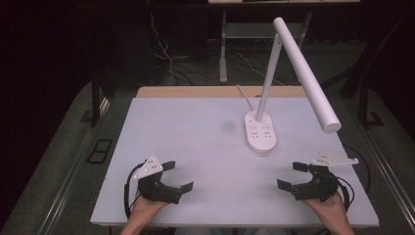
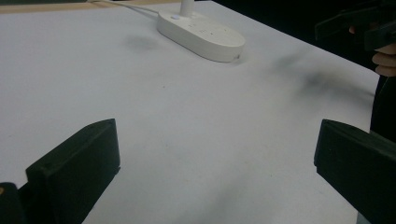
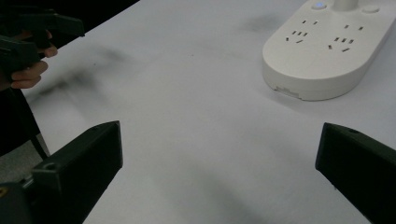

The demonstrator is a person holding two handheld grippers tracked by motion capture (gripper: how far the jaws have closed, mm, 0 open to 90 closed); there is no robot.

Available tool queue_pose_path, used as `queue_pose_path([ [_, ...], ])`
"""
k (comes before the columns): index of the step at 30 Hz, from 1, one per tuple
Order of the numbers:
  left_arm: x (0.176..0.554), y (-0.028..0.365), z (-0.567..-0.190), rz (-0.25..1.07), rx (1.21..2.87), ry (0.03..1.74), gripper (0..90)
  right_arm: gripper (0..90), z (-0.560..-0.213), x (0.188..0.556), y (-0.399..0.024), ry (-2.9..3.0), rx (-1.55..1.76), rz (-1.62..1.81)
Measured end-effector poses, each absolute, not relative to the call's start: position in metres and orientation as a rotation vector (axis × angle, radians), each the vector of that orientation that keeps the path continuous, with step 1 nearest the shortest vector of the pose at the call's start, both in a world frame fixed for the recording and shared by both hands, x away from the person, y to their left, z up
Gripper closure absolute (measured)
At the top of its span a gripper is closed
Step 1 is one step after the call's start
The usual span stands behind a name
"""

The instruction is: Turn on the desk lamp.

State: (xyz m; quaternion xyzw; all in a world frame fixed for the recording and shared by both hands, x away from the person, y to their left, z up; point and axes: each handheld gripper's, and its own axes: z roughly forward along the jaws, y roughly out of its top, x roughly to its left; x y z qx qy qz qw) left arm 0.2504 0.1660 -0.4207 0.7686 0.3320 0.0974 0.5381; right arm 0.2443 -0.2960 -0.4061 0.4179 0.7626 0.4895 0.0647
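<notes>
left gripper (image 1: 177, 176): mine, in my left hand (image 1: 142, 205) low over the near left part of the table (image 1: 195, 122), jaws spread wide, nothing between them
right gripper (image 1: 292, 176): in my right hand (image 1: 333, 203) at the near right, jaws apart as well, empty, pads off everything
lamp base (image 1: 260, 131): white oval with socket holes on top, flat on the table ahead of my right gripper and a bit toward its inner side; well apart from my left gripper, ahead and across
lamp base close up: in the right gripper view it (image 3: 327, 51) sits ahead, off toward the right jaw, not touching
lamp stem (image 1: 268, 83): rises from the far end of the base, tilted
lamp head (image 1: 308, 73): long white bar slanting down over the table's right side, above and ahead of my right gripper
cord (image 1: 244, 95): white, runs from the base to the far edge
surface between jaws: bare white in both gripper views, faint grey smudges
</notes>
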Motion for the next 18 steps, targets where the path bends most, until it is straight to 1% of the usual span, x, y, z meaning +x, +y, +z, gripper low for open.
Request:
queue_pose_path([
  [18, 0.2521, 0.1642, -0.4212, 0.228, 1.836, 0.785, 0.0, 0.5, -0.4086, 0.2421, -0.2970, 2.328, 1.282, 1.474],
])
